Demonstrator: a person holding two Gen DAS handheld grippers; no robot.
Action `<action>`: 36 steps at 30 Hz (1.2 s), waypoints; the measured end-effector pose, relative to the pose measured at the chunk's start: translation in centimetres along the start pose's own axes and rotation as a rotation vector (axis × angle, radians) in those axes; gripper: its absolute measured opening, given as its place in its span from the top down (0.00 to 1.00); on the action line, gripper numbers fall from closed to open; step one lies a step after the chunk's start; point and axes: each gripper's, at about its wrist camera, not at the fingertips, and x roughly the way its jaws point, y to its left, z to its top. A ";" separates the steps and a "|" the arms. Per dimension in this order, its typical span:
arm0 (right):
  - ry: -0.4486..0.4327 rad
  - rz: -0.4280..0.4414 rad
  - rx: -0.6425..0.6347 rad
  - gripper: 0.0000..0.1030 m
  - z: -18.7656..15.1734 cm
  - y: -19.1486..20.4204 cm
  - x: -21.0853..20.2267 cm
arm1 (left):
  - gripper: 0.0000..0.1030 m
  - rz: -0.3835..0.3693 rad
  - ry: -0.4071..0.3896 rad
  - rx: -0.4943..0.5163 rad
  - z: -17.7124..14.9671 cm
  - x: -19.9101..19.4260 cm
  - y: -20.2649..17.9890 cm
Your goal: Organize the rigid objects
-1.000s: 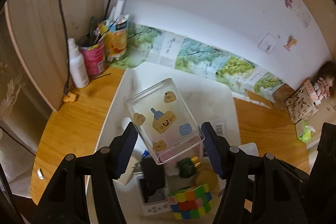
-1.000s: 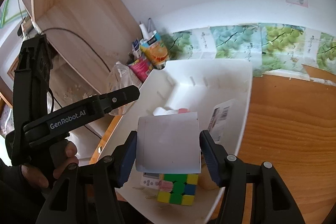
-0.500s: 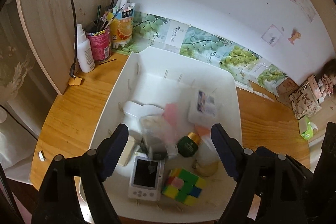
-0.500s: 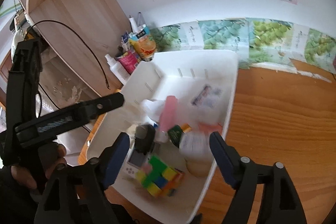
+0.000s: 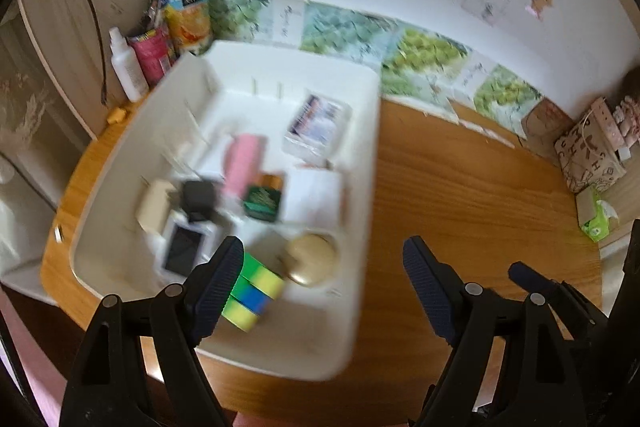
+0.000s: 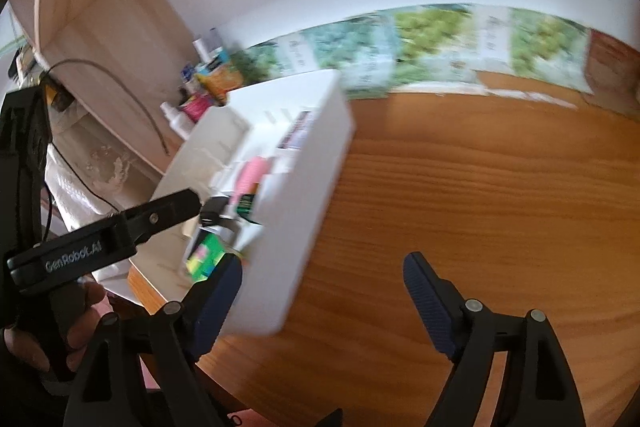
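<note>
The white bin [image 5: 362, 187] sits on the wooden counter [image 5: 472, 195], toward its left side, and holds the sorted things: a colour cube [image 5: 252, 291] at the near edge, a round tan piece [image 5: 312, 259] just right of it, a small white device with a dark screen [image 5: 184, 253] to the left, a black block [image 5: 198, 195] and a cream block [image 5: 154, 205] behind that, a green-and-gold box [image 5: 262, 201] and a pink tube [image 5: 244, 165] in the middle, a white box [image 5: 316, 199] to the right, and a clear printed case [image 5: 318, 125] at the far side. Everything is blurred, so finer detail cannot be told.

The left wrist view looks down into the bin and shows all its contents; the right wrist view sees the bin [image 6: 304, 211] from its right wall, with only the cube [image 6: 206, 253], the pink tube [image 6: 252, 177] and the green box [image 6: 246, 205] peeking over the rim. That view alone shows the person's hand [image 6: 60, 315] on the left gripper's handle.

The left gripper [image 5: 323, 263] has just been opening; its jaws stand wide with nothing between the pads, the left finger over the cube and the right finger over bare counter. The right gripper [image 6: 322, 277] has also just been opening and is spread and empty, the bin's near corner beside its left finger.

Far left stand a white spray bottle [image 5: 128, 67], a pink can [image 5: 154, 55] and a juice carton [image 5: 188, 21].
</note>
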 end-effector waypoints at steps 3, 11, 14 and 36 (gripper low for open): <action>0.012 -0.040 0.011 0.18 -0.9 -4.0 -1.3 | 0.18 0.029 0.025 0.013 -1.4 0.4 -2.9; 0.000 -0.143 0.076 0.13 -1.5 -10.7 -4.5 | 0.15 0.112 0.036 0.058 -3.0 -0.2 -7.1; -0.017 -0.158 0.081 0.00 -1.3 -11.1 -5.6 | 0.12 0.123 0.017 0.059 -2.8 -1.2 -6.9; -0.052 -0.178 0.114 0.00 -2.2 2.1 -6.8 | 0.10 0.068 -0.041 0.144 0.2 -4.2 1.3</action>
